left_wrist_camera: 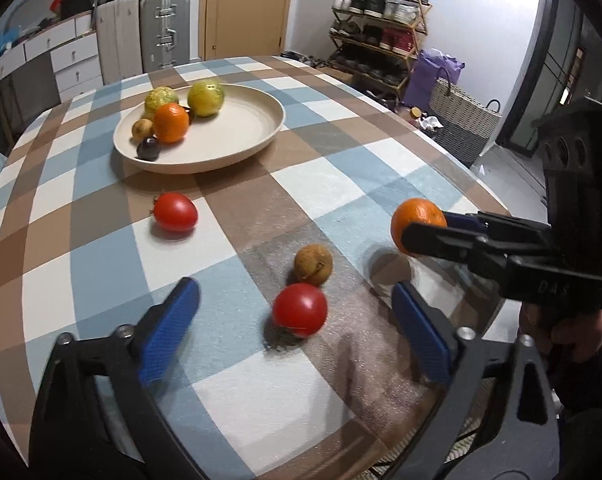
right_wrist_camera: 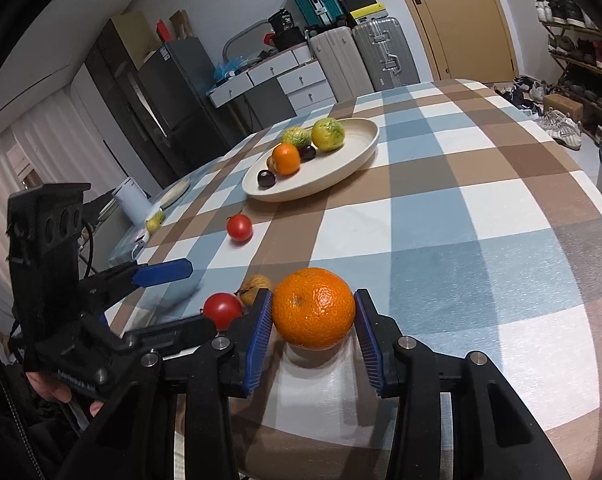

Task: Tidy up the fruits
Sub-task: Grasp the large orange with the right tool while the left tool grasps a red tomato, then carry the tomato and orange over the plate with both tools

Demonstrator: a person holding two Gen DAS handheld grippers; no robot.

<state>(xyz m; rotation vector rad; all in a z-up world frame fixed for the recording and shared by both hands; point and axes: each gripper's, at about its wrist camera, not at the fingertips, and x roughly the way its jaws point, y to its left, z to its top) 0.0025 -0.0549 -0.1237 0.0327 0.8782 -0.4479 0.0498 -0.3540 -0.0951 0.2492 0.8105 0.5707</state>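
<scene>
My right gripper (right_wrist_camera: 313, 312) is shut on an orange (right_wrist_camera: 313, 308) and holds it just above the checked tablecloth; it also shows in the left wrist view (left_wrist_camera: 419, 222). My left gripper (left_wrist_camera: 295, 300) is open, its blue pads either side of a red tomato (left_wrist_camera: 300, 309). A brown round fruit (left_wrist_camera: 313, 264) lies just beyond that tomato. A second tomato (left_wrist_camera: 176, 212) lies nearer the cream plate (left_wrist_camera: 241, 136). The plate holds another orange (left_wrist_camera: 171, 123), two yellow-green fruits, a small brown fruit and dark plums.
The round table (left_wrist_camera: 341, 168) has its edge close on the right, by my right gripper. Beyond it stand a woven basket (left_wrist_camera: 461, 120), a shoe rack (left_wrist_camera: 381, 32) and suitcases (left_wrist_camera: 165, 32). A white jug (right_wrist_camera: 131, 200) and a small plate stand off the table's left.
</scene>
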